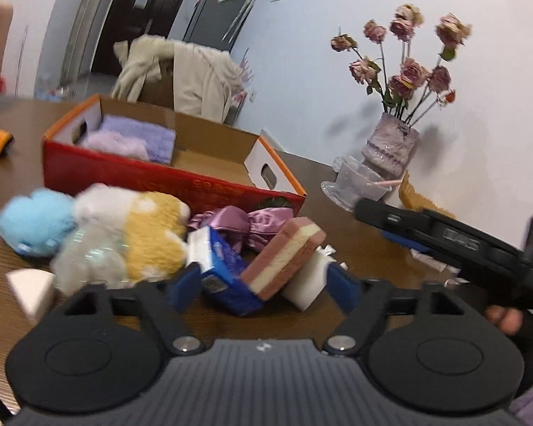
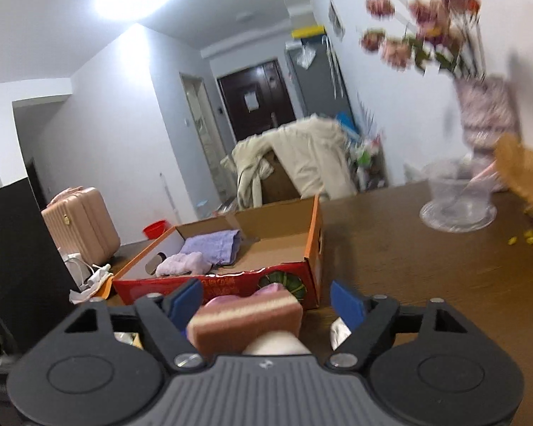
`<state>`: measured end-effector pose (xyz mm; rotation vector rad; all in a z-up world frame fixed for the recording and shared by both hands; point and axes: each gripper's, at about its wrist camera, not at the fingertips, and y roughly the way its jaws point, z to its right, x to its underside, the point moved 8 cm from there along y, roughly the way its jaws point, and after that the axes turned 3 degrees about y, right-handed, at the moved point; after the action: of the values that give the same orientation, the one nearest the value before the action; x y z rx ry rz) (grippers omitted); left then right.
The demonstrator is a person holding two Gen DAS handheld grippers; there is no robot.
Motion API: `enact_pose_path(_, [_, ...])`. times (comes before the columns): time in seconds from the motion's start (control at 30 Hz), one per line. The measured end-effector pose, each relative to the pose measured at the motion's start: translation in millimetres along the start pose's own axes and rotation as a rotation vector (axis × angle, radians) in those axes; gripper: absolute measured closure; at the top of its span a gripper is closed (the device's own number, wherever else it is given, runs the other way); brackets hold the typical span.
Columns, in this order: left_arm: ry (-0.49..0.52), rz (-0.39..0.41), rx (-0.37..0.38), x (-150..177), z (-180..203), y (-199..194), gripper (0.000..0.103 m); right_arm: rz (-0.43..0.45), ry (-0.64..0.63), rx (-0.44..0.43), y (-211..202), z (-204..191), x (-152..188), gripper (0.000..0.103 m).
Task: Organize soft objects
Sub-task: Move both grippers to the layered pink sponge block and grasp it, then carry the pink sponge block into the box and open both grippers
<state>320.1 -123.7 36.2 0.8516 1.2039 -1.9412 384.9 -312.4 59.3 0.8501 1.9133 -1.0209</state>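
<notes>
Here the soft things lie heaped on the brown counter point(image 1: 359, 248) just in front of the red cardboard box point(image 1: 167, 181), which serves as the landmark. Nearest the box's front wall is a crumpled purple satin cloth point(image 1: 241, 222); in front of that a pink-and-cream layered sponge point(image 1: 284, 259) leans tilted across a white sponge block point(image 1: 311, 284) and a blue packet point(image 1: 227, 273). To the left of these, still before the box, sit a yellow-and-white plush toy point(image 1: 138, 234) and a light blue plush point(image 1: 35, 223) touching it, with a white wedge sponge point(image 1: 32, 284) nearer the camera. Inside the box, at its far left end, lie a folded lavender towel point(image 1: 142, 135) and a paler pink cloth point(image 1: 113, 143); the remaining box floor is bare cardboard. The left gripper point(image 1: 263, 284) hangs over the pile with its fingers point(image 1: 184, 284) apart, the packet and layered sponge between them but not visibly pressed. The right gripper point(image 2: 266, 301) faces the box's front wall, its fingers point(image 2: 348, 303) also spread, with the layered sponge lying between them and touching neither pad clearly. To the right of the box, by the wall, stand a vase of dried roses point(image 1: 391, 142) and a clear glass dish point(image 1: 355, 184).
</notes>
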Motion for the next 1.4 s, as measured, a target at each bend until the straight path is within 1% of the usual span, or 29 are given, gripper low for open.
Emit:
enact_pose_path(0.1, [-0.073, -0.013, 0.025, -9.0, -0.5, 16.2, 0.049, -0.059, 0.077, -0.045, 39.0, 11.6, -5.0, 0.033])
enact_pose_path(0.2, [-0.143, -0.058, 0.070, -16.6, 1.7, 33.7, 0.059, -0.121, 0.135, -0.069, 72.1, 24.0, -1.5, 0.044])
enact_pose_path(0.23, [-0.157, -0.074, 0.074, -16.9, 2.6, 39.0, 0.060, -0.140, 0.154, -0.070, 80.5, 28.7, 0.7, 0.047])
enact_pose_path(0.27, [-0.164, -0.080, 0.076, -17.1, 3.7, 41.5, 0.060, -0.156, 0.184, -0.069, 86.6, 34.3, 3.0, 0.048])
enact_pose_path(0.3, [-0.161, -0.082, 0.088, -16.8, 6.2, 43.7, 0.061, -0.169, 0.213, -0.082, 90.2, 38.2, 5.9, 0.049])
enact_pose_path(0.33, [-0.162, -0.089, 0.095, -15.8, 7.9, 46.5, 0.063, -0.184, 0.246, -0.104, 93.4, 41.2, 8.9, 0.049])
enact_pose_path(0.4, [-0.175, -0.108, 0.096, -13.4, 9.6, 51.6, 0.065, -0.232, 0.311, -0.128, 97.4, 49.5, 17.1, 0.050])
enact_pose_path(0.5, [-0.215, -0.120, 0.094, -9.8, 5.9, 55.4, 0.069, -0.259, 0.388, -0.171, 90.9, 56.2, 20.6, 0.063])
enact_pose_path(0.53, [-0.228, -0.122, 0.103, -9.5, 4.9, 54.5, 0.071, -0.262, 0.394, -0.176, 86.5, 55.0, 19.7, 0.063])
enact_pose_path(0.6, [-0.239, -0.114, 0.123, -11.1, 5.4, 47.8, 0.071, -0.263, 0.378, -0.163, 74.8, 50.9, 19.1, 0.063])
enact_pose_path(0.63, [-0.233, -0.103, 0.114, -12.4, 6.0, 43.6, 0.071, -0.258, 0.372, -0.168, 68.0, 46.5, 17.8, 0.063])
enact_pose_path(0.7, [-0.206, -0.069, 0.098, -17.5, 6.5, 31.4, 0.071, -0.235, 0.358, -0.181, 51.6, 35.8, 12.9, 0.064])
enact_pose_path(0.73, [-0.209, -0.059, 0.102, -19.7, 6.4, 26.2, 0.071, -0.216, 0.334, -0.180, 42.9, 27.3, 9.4, 0.066])
enact_pose_path(0.8, [-0.220, -0.030, 0.120, -26.2, 4.1, 12.5, 0.071, -0.182, 0.304, -0.177, 27.3, 14.6, 2.1, 0.067])
enact_pose_path(0.87, [-0.212, -0.003, 0.117, -31.3, 2.1, 1.1, 0.071, -0.156, 0.284, -0.178, 13.9, 0.5, -1.5, 0.068])
enact_pose_path(0.97, [-0.206, 0.030, 0.126, -40.2, -2.3, -14.9, 0.071, -0.120, 0.246, -0.167, 0.9, -20.1, -7.2, 0.068])
enact_pose_path(1.03, [-0.208, 0.052, 0.130, -49.6, -9.0, -23.7, 0.071, -0.104, 0.232, -0.177, -3.1, -33.9, -12.2, 0.068])
enact_pose_path(1.13, [-0.202, 0.076, 0.128, -69.3, -23.8, -29.4, 0.071, -0.095, 0.216, -0.186, 3.0, -51.0, -22.1, 0.068])
enact_pose_path(1.23, [-0.184, 0.098, 0.122, -92.8, -40.6, -27.6, 0.071, -0.082, 0.190, -0.183, 21.9, -70.2, -37.0, 0.068])
enact_pose_path(1.3, [-0.169, 0.116, 0.117, -113.8, -55.5, -22.6, 0.071, -0.078, 0.185, -0.188, 41.7, -81.4, -49.3, 0.068])
enact_pose_path(1.4, [-0.149, 0.135, 0.086, -140.5, -81.8, -10.8, 0.071, -0.082, 0.179, -0.199, 78.2, -96.9, -63.0, 0.068])
